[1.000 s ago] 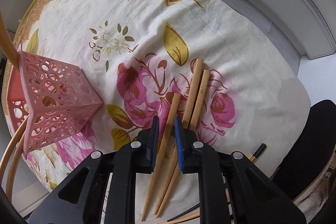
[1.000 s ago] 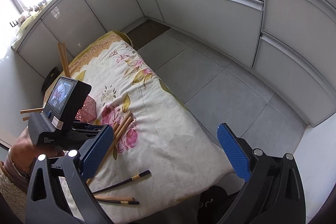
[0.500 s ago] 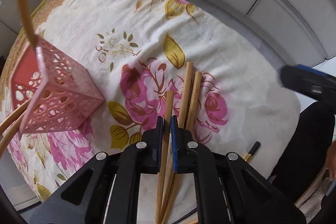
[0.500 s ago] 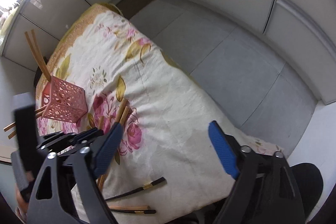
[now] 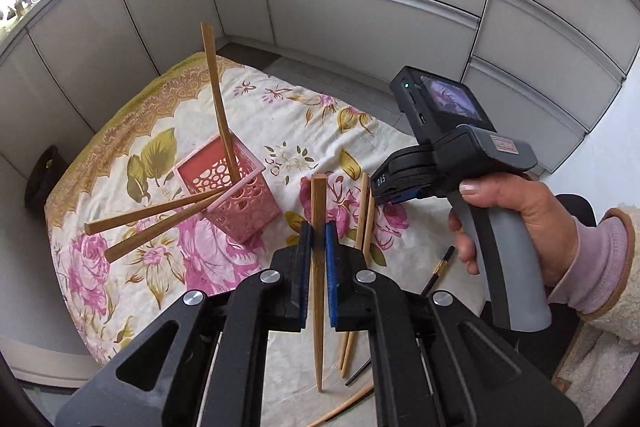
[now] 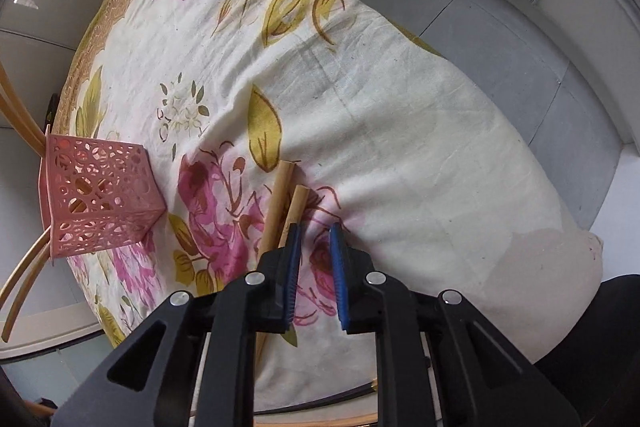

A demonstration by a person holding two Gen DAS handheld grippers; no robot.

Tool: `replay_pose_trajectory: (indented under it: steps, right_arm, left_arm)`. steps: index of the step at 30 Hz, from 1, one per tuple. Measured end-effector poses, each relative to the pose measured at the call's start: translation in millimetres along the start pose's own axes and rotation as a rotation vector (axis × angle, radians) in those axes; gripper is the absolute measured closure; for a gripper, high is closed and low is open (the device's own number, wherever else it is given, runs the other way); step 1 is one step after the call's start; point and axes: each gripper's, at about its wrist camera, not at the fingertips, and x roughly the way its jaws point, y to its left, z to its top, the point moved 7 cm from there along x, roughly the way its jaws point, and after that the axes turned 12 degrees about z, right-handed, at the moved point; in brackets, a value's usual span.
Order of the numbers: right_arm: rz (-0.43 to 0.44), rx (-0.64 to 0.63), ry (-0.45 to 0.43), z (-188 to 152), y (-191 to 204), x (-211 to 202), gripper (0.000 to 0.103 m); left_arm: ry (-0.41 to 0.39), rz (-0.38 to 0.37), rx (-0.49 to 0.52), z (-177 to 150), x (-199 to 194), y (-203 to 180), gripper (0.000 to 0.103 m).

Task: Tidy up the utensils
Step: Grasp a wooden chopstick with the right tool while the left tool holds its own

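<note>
My left gripper (image 5: 319,233) is shut on a wooden chopstick (image 5: 318,291) and holds it lifted above the floral cloth. A pink perforated holder (image 5: 234,195) stands left of it with three wooden chopsticks leaning out. Two more wooden chopsticks (image 5: 365,215) lie on the cloth to the right. My right gripper (image 6: 315,239) hovers low over that pair (image 6: 280,203), its jaws partly open and empty, the pair just left of the gap. The holder also shows in the right wrist view (image 6: 100,203).
A black chopstick with a gold band (image 5: 438,267) lies near the cloth's right edge, and more sticks lie at the near edge (image 5: 344,405). The floral cloth (image 6: 400,107) covers a raised surface. Grey floor (image 6: 500,39) and white cabinets lie beyond.
My left gripper closed on one wooden chopstick and lifted it off the cloth. My right gripper came down over the remaining pair and narrowed its jaws.
</note>
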Motion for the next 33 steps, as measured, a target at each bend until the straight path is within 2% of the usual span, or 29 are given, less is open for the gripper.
replay_pose_trajectory:
  steps: [5, 8, 14, 18, 20, 24, 27, 29, 30, 33]
  right_arm:
    - [-0.004, 0.023, -0.010, 2.7, 4.2, 3.2, 0.087]
    - [0.027, 0.046, -0.002, 2.3, 8.1, 3.0, 0.086]
    - [0.006, 0.044, -0.008, 2.9, 15.4, 12.3, 0.085]
    - [-0.062, 0.005, -0.036, 5.6, 19.9, 14.0, 0.087]
    - [-0.115, -0.053, -0.038, 5.7, 24.7, 16.7, 0.091]
    - [-0.154, -0.151, -0.047, 6.9, 28.0, 17.0, 0.092]
    - [-0.203, -0.182, -0.045, 8.5, 37.5, 21.7, 0.084]
    - [-0.239, -0.214, -0.066, 7.0, 43.9, 24.2, 0.084]
    - [-0.222, -0.221, -0.091, 6.7, 43.9, 23.2, 0.091]
    - [-0.094, -0.172, -0.150, 5.7, 31.6, 12.8, 0.092]
  left_arm:
    - [-0.037, -0.013, -0.011, -0.5, -9.4, 3.5, 0.097]
    - [-0.047, -0.019, -0.014, -2.8, -12.8, 5.4, 0.097]
    - [-0.060, -0.029, -0.036, -3.4, -13.3, 10.3, 0.097]
    - [-0.067, -0.028, -0.047, -5.0, -14.7, 12.9, 0.097]
    - [-0.076, -0.025, -0.056, -4.7, -17.8, 15.0, 0.097]
    - [-0.116, -0.013, -0.078, -1.3, -28.7, 19.1, 0.097]
    - [-0.134, -0.001, -0.121, 4.2, -33.6, 22.2, 0.097]
    - [-0.157, 0.002, -0.164, 6.0, -40.6, 24.2, 0.097]
    - [-0.167, 0.003, -0.187, 6.0, -44.8, 25.4, 0.097]
    - [-0.199, 0.022, -0.235, 3.4, -59.8, 27.9, 0.097]
